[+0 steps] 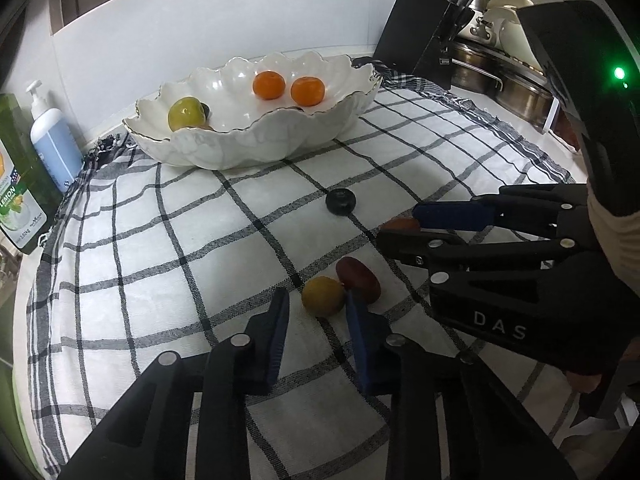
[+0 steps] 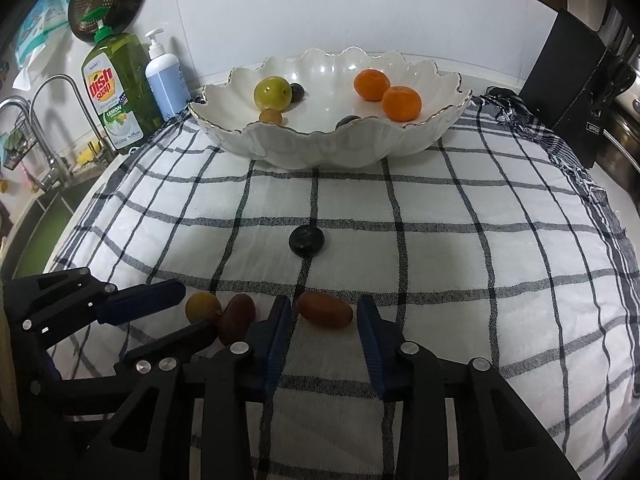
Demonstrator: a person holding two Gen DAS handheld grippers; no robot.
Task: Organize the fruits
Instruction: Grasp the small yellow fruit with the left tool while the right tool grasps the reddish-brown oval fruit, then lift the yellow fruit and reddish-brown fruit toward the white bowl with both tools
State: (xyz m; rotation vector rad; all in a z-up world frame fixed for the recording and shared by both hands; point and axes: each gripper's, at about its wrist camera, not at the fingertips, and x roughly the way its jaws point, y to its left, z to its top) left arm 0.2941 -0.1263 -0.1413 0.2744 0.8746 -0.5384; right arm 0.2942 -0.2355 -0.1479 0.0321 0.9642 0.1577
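**Partly hidden fruit and cropped edges**

In the left wrist view, the right gripper's fingers (image 1: 452, 216) are covering most of a reddish fruit (image 1: 401, 223). The bowl's rim (image 2: 332, 130) is hiding part of a dark fruit (image 2: 347, 121). The frame edge is cropping the knife block (image 2: 576, 80).

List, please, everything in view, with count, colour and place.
scalloped ceramic bowl: 1, white, cloth's back
round mandarins: 2, orange, bowl's right
large round fruit: 1, yellow-green, bowl's left
small fruits: 3, dark, dark, yellow-brown, in bowl
dark round fruit: 1, blackish, mid-cloth
yellow fruit: 1, yellow, at left gripper
oval fruit: 1, dark red, beside yellow fruit
second oval fruit: 1, red-brown, at right gripper
checked cloth: 1, white-black, under all
dish soap bottle: 1, green, left rear
pump bottle: 1, pale blue, beside it
knife block: 1, black, right rear
left gripper: 1, black, open
right gripper: 1, black, open
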